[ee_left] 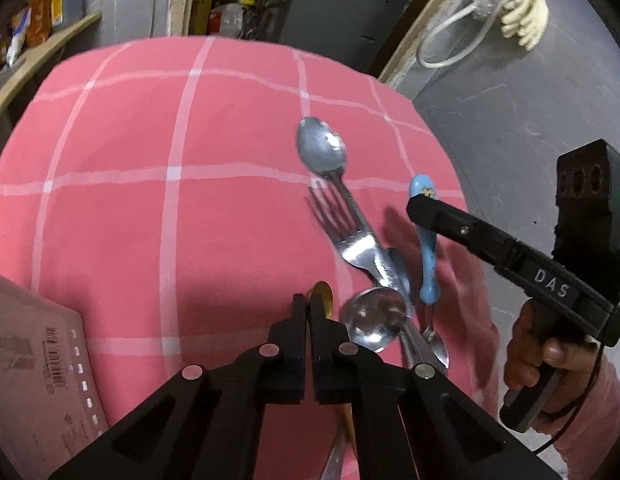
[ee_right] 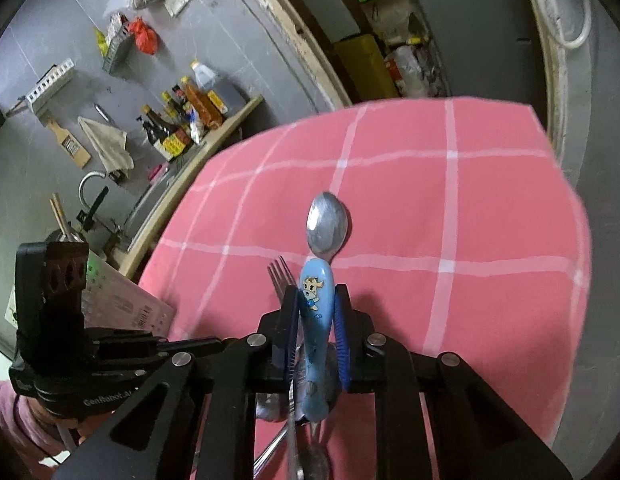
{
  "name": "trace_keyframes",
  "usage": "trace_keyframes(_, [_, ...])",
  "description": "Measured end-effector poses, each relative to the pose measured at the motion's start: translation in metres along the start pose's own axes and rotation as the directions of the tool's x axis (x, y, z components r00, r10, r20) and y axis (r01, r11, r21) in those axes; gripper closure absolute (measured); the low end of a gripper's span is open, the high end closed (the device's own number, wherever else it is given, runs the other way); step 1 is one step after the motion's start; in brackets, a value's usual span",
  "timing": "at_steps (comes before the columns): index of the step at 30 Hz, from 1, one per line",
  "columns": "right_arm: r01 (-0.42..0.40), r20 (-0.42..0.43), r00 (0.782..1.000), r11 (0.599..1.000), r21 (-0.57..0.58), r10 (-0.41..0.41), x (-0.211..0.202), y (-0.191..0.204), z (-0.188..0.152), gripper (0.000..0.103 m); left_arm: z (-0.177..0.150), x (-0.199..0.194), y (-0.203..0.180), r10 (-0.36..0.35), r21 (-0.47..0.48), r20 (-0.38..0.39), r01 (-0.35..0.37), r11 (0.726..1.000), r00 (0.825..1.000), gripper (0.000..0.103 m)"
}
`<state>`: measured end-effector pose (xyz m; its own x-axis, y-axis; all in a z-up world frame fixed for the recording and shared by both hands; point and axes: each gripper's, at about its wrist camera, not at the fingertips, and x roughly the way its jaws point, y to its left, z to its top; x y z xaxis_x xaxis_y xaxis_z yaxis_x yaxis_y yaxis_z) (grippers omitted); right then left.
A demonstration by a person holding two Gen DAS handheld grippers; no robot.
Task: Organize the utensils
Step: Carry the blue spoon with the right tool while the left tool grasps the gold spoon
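Observation:
A pile of metal utensils lies on the pink checked cloth [ee_left: 150, 208]: a large spoon [ee_left: 321, 148], a fork [ee_left: 342, 228] and a second spoon [ee_left: 376, 318]. My right gripper [ee_right: 317, 304] is shut on a blue-handled child's spoon [ee_right: 316, 320], lifted above the pile; it also shows in the left wrist view [ee_left: 426, 240]. My left gripper [ee_left: 309, 304] is shut, with a gold-coloured utensil [ee_left: 324, 298] showing just behind its fingertips; whether it is held is unclear.
A pink box with a barcode [ee_left: 38, 364] lies at the cloth's left edge. A counter with bottles [ee_right: 186, 120] and a sink tap [ee_right: 90, 192] stands to the left. The cloth's far half is bare of utensils.

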<state>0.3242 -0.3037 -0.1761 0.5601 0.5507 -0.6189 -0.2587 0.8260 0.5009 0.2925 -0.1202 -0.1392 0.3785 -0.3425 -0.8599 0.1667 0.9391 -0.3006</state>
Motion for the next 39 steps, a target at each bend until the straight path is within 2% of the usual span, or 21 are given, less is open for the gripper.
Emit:
trace_keyframes(2, [0.020, 0.022, 1.000, 1.000, -0.003, -0.020, -0.012, 0.005, 0.000, 0.094, 0.000, -0.006, -0.003, -0.002, 0.012, 0.009, 0.002, 1.000, 1.000, 0.101])
trace_keyframes(10, [0.113, 0.113, 0.987, 0.994, 0.007, -0.113, -0.067, 0.020, -0.008, 0.095, -0.004, -0.044, -0.011, 0.019, 0.042, 0.080, -0.022, 0.999, 0.997, 0.101])
trace_keyframes(15, [0.188, 0.201, 0.961, 0.982, 0.020, -0.189, -0.106, 0.034, -0.011, 0.095, -0.004, -0.081, -0.015, 0.022, 0.057, 0.178, -0.032, 0.998, 0.984, 0.101])
trace_keyframes(18, [0.233, 0.256, 0.938, 0.972, 0.024, -0.231, -0.128, 0.049, -0.008, 0.095, 0.000, -0.104, -0.014, 0.017, 0.064, 0.243, -0.033, 0.997, 0.970, 0.101])
trace_keyframes(23, [0.269, 0.338, 0.905, 0.963, 0.011, -0.257, -0.160, 0.080, 0.001, 0.095, 0.004, -0.144, -0.013, 0.006, 0.052, 0.359, -0.026, 0.998, 0.933, 0.101])
trace_keyframes(26, [0.264, 0.384, 0.892, 0.964, -0.013, -0.239, -0.174, 0.104, 0.011, 0.095, 0.009, -0.175, -0.005, 0.002, 0.045, 0.438, -0.024, 0.999, 0.899, 0.101])
trace_keyframes(32, [0.215, 0.444, 0.883, 0.972, -0.093, -0.152, -0.177, 0.159, 0.033, 0.095, 0.017, -0.228, 0.023, 0.043, 0.007, 0.552, -0.056, 0.998, 0.833, 0.101])
trace_keyframes(39, [0.134, 0.467, 0.884, 0.973, -0.188, -0.032, -0.157, 0.220, 0.051, 0.095, 0.017, -0.268, 0.061, 0.128, -0.061, 0.630, -0.116, 0.991, 0.766, 0.101])
